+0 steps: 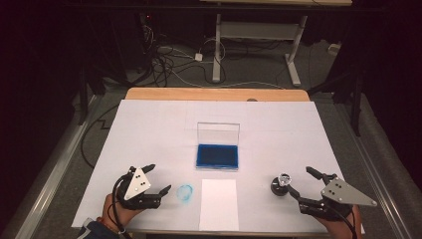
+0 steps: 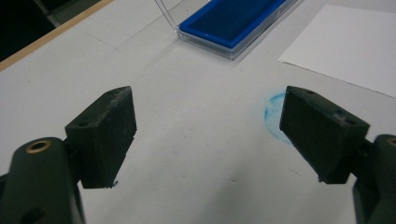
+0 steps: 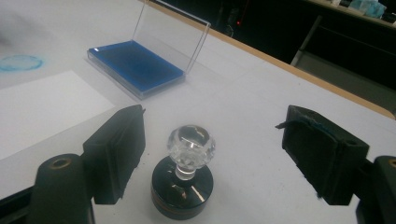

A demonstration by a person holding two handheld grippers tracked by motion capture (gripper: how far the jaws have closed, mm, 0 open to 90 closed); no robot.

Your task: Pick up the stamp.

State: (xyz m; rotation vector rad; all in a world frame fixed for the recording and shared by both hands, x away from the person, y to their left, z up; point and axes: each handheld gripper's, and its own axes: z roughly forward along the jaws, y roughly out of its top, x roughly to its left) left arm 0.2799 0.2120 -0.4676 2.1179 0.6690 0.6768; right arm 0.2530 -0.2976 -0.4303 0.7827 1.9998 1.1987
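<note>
A round black stamp with a clear faceted knob (image 1: 281, 184) (image 3: 187, 172) stands upright on the white table cover at the front right. My right gripper (image 1: 301, 180) (image 3: 210, 149) is open, its jaws on either side of the stamp and apart from it. A blue ink pad in a clear case with its lid raised (image 1: 217, 154) (image 2: 233, 21) (image 3: 135, 65) lies at the table's middle. A white sheet of paper (image 1: 218, 204) (image 2: 350, 44) (image 3: 42, 107) lies in front of it. My left gripper (image 1: 158, 178) (image 2: 208, 135) is open and holds nothing, just left of a round blue ink mark (image 1: 185, 192) (image 2: 273, 114) (image 3: 18, 63).
The white cover (image 1: 149, 129) spans most of the wooden table, whose far edge (image 1: 214, 93) shows bare. Beyond it are a desk frame (image 1: 259, 45) and cables (image 1: 169, 62) on the floor. A person's hands hold both grippers at the front edge.
</note>
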